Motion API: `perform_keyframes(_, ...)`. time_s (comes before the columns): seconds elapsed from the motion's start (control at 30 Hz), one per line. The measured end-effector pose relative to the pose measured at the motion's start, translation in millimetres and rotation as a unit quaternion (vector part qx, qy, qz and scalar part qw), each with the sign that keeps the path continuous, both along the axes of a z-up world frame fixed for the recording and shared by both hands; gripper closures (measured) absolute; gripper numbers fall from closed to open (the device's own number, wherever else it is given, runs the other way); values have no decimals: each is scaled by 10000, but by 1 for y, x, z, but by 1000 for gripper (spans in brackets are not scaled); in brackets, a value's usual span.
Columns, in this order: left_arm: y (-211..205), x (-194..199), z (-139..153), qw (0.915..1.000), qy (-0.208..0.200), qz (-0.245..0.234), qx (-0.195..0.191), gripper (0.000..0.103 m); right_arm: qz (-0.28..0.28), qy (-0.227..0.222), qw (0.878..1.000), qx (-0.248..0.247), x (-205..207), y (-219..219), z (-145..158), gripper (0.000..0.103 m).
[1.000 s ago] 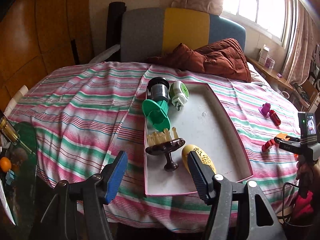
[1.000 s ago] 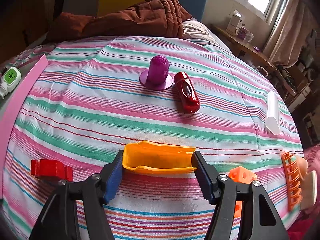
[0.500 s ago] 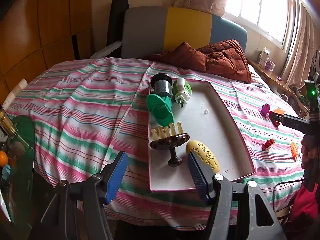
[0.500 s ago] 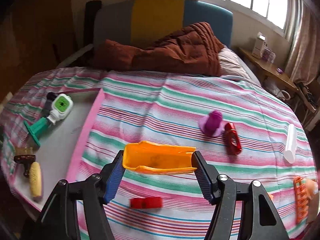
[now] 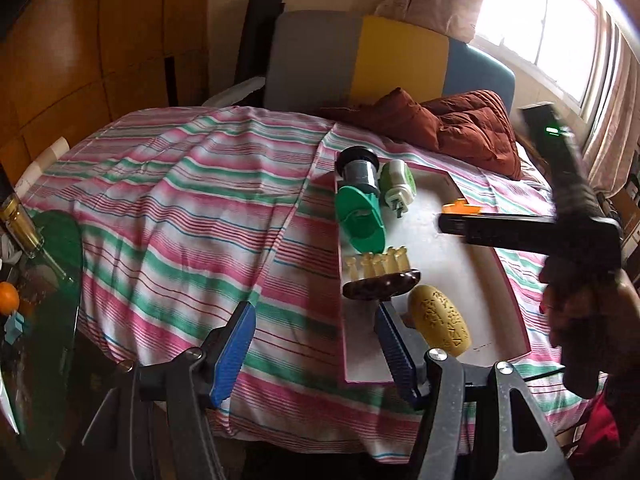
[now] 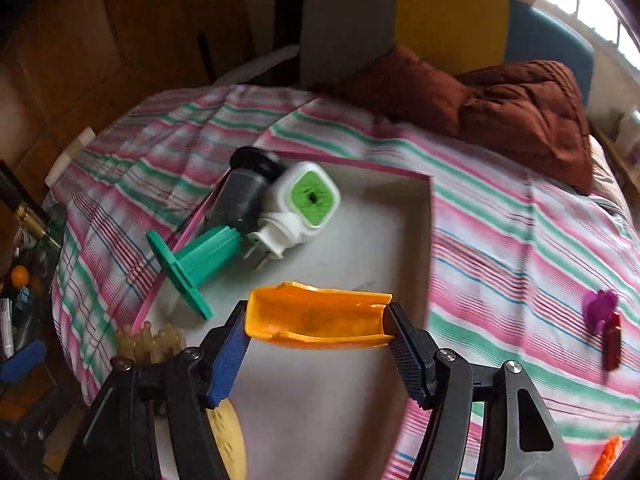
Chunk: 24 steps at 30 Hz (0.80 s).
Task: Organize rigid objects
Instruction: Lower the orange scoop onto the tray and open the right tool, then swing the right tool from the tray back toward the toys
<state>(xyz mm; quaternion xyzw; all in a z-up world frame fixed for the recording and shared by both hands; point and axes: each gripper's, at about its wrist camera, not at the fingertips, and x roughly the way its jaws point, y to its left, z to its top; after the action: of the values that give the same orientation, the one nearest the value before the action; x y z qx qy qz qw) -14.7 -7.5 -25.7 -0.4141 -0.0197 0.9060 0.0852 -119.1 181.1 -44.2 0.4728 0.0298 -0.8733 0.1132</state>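
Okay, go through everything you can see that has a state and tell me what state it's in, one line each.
right gripper: shut on the orange scoop, held over the tray.
left gripper: open, empty.
orange scoop: gripped end to end, hollow side up.
tray: partly filled.
green spool: lying on its side.
white plug: lying in tray.

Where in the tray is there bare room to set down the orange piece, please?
The tray is bare across its middle and right side, under the orange piece. Its left edge is crowded: green-white plug, teal spool, bristled brush, yellow oval.
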Motion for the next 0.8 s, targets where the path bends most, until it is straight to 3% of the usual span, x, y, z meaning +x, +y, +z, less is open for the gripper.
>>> perform_keyframes(0.3,-6,-6,-8,9999,-106,87,17,40,30,-367,9993,20,-32,-23,-25,34)
perform_keyframes(0.43,-5,-6,-7,9999,-92,74,7,40,24,-230,9997,-68,-26,-18,-20,25)
perform_keyframes(0.8,4,2,9,9998,161,-57,-79,40,-366,346,9979,-398,14,34,21,22)
